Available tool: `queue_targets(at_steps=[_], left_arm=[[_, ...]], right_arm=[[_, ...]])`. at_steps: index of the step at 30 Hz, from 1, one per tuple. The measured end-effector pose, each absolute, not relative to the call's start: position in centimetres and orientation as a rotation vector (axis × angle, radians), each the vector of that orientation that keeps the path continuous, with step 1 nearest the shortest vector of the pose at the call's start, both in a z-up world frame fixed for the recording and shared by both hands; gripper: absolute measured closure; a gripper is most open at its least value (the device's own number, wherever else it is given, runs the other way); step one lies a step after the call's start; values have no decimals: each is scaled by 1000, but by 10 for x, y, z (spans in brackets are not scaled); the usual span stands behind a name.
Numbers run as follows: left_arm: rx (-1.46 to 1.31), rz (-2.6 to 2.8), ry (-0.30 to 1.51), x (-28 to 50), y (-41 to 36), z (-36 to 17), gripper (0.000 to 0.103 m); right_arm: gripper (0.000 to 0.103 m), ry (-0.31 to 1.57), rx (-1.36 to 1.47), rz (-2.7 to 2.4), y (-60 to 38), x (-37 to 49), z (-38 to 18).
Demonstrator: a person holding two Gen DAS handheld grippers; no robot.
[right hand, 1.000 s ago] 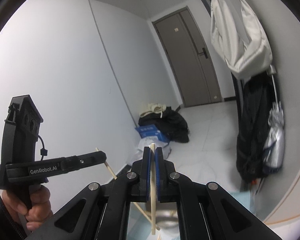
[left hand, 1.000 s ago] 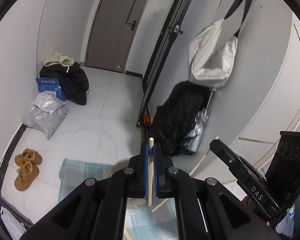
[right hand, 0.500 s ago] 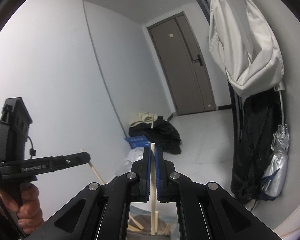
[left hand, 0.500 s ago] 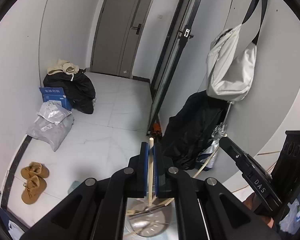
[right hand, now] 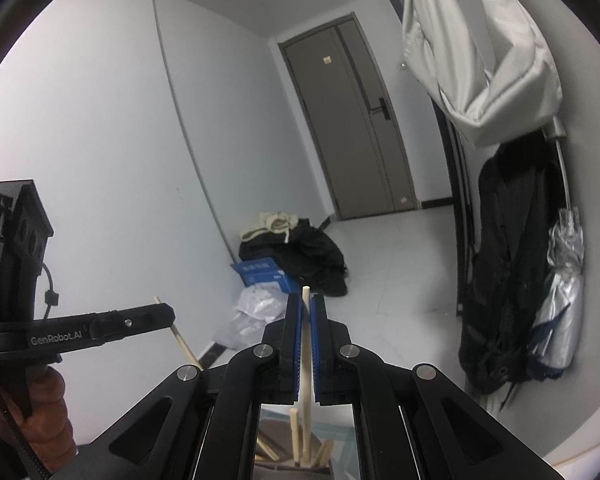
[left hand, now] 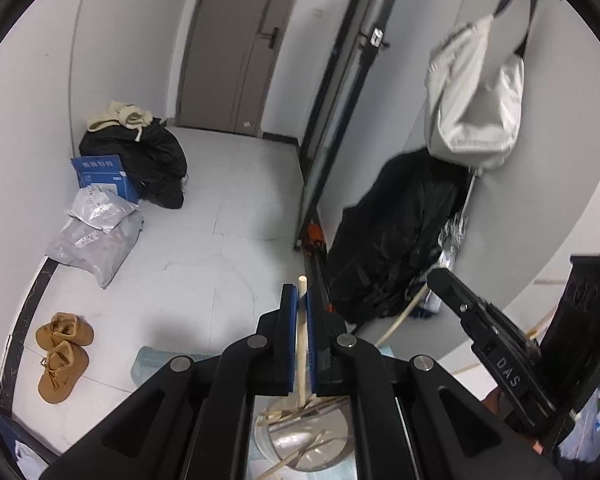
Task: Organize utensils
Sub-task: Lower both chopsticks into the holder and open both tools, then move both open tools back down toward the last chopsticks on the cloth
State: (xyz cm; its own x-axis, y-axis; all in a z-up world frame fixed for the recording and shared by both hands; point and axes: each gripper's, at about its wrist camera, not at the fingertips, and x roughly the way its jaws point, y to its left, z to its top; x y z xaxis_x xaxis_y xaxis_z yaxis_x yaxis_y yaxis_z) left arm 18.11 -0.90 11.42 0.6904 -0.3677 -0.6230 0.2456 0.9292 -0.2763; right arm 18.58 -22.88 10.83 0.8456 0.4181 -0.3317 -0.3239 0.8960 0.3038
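My left gripper (left hand: 299,300) is shut on a pale wooden stick utensil (left hand: 300,344) that runs down between its blue pads. Below it stands a round metal container (left hand: 332,440) with several wooden utensils inside. My right gripper (right hand: 306,304) is shut on another wooden stick (right hand: 305,360), held upright; below it several wooden handles (right hand: 294,436) stand in the container. The right gripper also shows at the right of the left wrist view (left hand: 432,276), holding its stick (left hand: 400,320). The left gripper shows at the left of the right wrist view (right hand: 168,314) with its stick (right hand: 182,340).
A light blue mat (left hand: 156,364) lies under the container. On the floor are brown shoes (left hand: 62,356), grey parcels (left hand: 96,236), a blue box (left hand: 100,174) and black bags (left hand: 148,160). A black coat (left hand: 388,236) and a white bag (left hand: 472,108) hang on the right wall.
Both grippers have tilted and shifted with their sticks still held; the left view first rose, then dipped, so the metal container shows below. The right view tipped slightly upward.
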Motion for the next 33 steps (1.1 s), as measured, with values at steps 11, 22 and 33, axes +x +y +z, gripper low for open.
queue_targets(at_steps=[11,22,33], left_arm=[[-102,-347,763,173,-20,94,102],[-179,-281,826,161,-7,86,84],[-147,-156,701,111,-2,108,31]], right_arm=[[99,486,217,456,-219,176,75],[96,577,181,484,-211,158,58],[85,568,204,450,-226,112,78]])
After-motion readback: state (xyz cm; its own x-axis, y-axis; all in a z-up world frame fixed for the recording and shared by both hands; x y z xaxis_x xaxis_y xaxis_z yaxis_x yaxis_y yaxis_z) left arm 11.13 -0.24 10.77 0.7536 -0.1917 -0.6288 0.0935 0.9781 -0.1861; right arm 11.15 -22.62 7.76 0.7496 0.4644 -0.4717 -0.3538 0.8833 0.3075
